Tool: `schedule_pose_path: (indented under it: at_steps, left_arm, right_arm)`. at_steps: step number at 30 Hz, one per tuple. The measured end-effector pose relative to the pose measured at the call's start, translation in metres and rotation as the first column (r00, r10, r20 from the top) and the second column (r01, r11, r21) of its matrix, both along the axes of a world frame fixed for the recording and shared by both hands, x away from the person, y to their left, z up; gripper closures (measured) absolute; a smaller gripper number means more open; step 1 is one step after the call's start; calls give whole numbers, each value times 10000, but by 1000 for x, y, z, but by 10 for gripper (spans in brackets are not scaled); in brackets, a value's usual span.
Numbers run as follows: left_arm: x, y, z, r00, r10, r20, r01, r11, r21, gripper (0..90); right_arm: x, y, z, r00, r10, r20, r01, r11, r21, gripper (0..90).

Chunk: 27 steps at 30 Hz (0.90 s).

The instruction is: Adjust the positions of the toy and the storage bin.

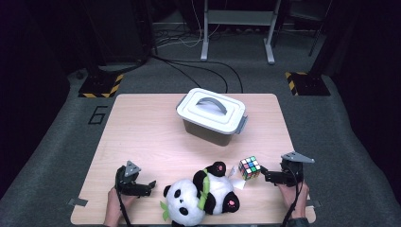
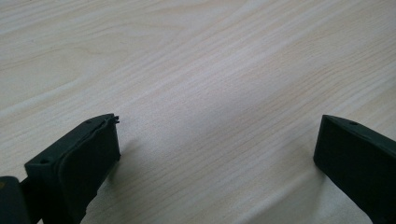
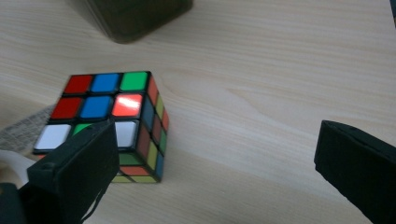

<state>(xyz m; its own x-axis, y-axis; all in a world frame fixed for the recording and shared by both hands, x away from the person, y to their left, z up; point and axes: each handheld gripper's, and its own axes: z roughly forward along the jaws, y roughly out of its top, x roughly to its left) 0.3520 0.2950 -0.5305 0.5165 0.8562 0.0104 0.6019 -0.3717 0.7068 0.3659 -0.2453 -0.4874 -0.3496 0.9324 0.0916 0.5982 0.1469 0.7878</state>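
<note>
At the left of the high view, the left gripper (image 1: 150, 184) rests low on the tabletop (image 1: 142, 132), its jaws spread wide with nothing but bare wood between them, as the left gripper view confirms. Just to its right lies one plush panda (image 1: 201, 196) on the near edge, a green strip across its body, untouched by either gripper. Behind it, toward the middle of the tabletop, stands one lidded storage box (image 1: 213, 116), its white lid and grey handle in place and its side clips apparently down.

Further right sits one puzzle cube (image 1: 249, 168), just beside the panda and its white tag. The right gripper (image 1: 263, 172) points at the cube with jaws wide apart; in the right gripper view the cube (image 3: 114, 121) sits by one jaw rather than squarely between the two, so nothing is gripped.

Judging by this, the work is at its very start: the cube is being approached but not yet grasped, the box is still shut, and the panda lies loose. If the toys belong in the box, opening it and moving both remain.
</note>
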Motion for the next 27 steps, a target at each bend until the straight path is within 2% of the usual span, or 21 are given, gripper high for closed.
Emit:
schedule_pose_path:
  at_steps: [4, 9, 17, 23, 27]
  left_arm:
    - [0, 0, 0, 10000, -13, -19, 13, 10000, 2, 0]
    - [0, 0, 0, 10000, -23, -32, 23, 10000, 7, 0]
    - [0, 0, 0, 10000, -17, -26, 17, 10000, 6, 0]
    - [0, 0, 0, 10000, -25, -31, 25, 10000, 13, 0]
    - [0, 0, 0, 10000, 23, 53, -23, 10000, -15, 0]
  right_arm:
    - [-4, 8, 11, 9995, 187, 241, -185, 9998, -53, 0]
    - [-8, 24, 18, 9980, 555, 308, -550, 9983, -165, 0]
    - [-5, 48, 11, 9948, 1016, -116, -1021, 9935, -500, 2]
    - [-2, 57, 2, 9927, 1163, -305, -1181, 9909, -649, 132]
    - [0, 60, 0, 9916, 1206, -466, -1240, 9893, -772, 181]
